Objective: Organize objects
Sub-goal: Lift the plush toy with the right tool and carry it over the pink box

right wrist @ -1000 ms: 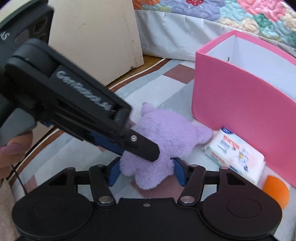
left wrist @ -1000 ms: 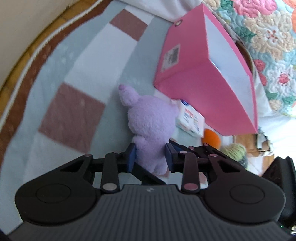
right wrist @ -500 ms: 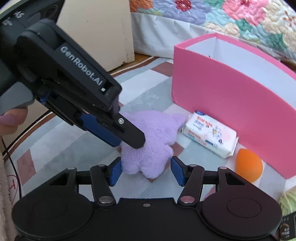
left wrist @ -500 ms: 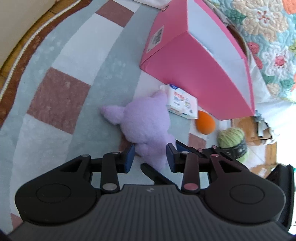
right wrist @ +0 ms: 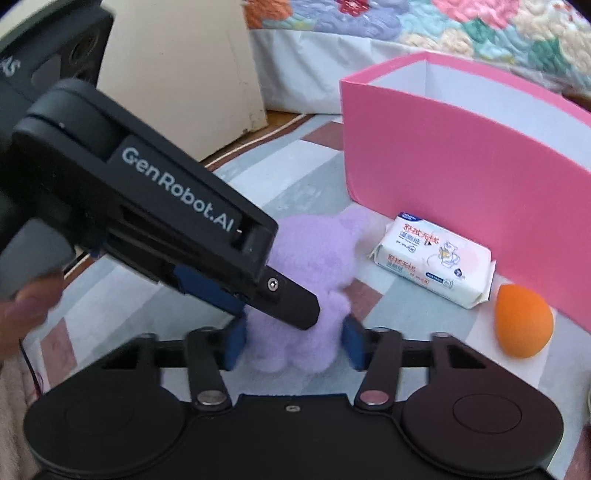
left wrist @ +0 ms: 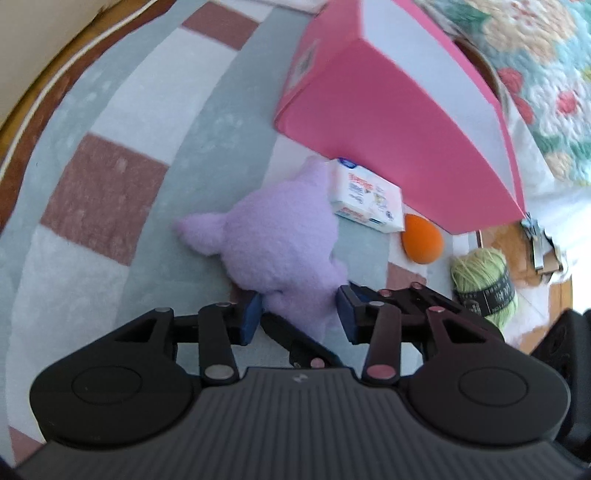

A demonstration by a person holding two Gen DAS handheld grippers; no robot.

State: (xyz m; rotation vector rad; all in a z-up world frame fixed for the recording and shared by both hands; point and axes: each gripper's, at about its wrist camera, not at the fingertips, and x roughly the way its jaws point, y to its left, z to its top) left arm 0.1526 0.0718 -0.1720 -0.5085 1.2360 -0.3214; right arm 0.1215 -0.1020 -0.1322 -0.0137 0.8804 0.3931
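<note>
A purple plush toy (left wrist: 280, 236) lies on the rug in front of a tall pink box (left wrist: 388, 110). My left gripper (left wrist: 301, 317) has its blue pads on both sides of the toy's lower end and is closed on it. My right gripper (right wrist: 293, 345) also has its pads pressed against the toy's (right wrist: 314, 266) sides. The left gripper's body (right wrist: 155, 218) crosses the right wrist view from the left. A white tissue pack (right wrist: 432, 258), an orange egg-shaped sponge (right wrist: 522, 321) and a green yarn ball (left wrist: 484, 280) lie beside the box (right wrist: 461, 173).
The rug (left wrist: 110, 177) has grey, white and reddish squares. A bed with a flowered quilt (right wrist: 424, 22) stands behind the box. A cream cabinet panel (right wrist: 177, 66) is at the back left. Cardboard scraps (left wrist: 543, 251) lie on the wooden floor at the right.
Both grippers have kept hold of the plush toy and shifted it; the toy has turned and now lies closer to the tissue pack. The right gripper's pads have closed in more tightly.
</note>
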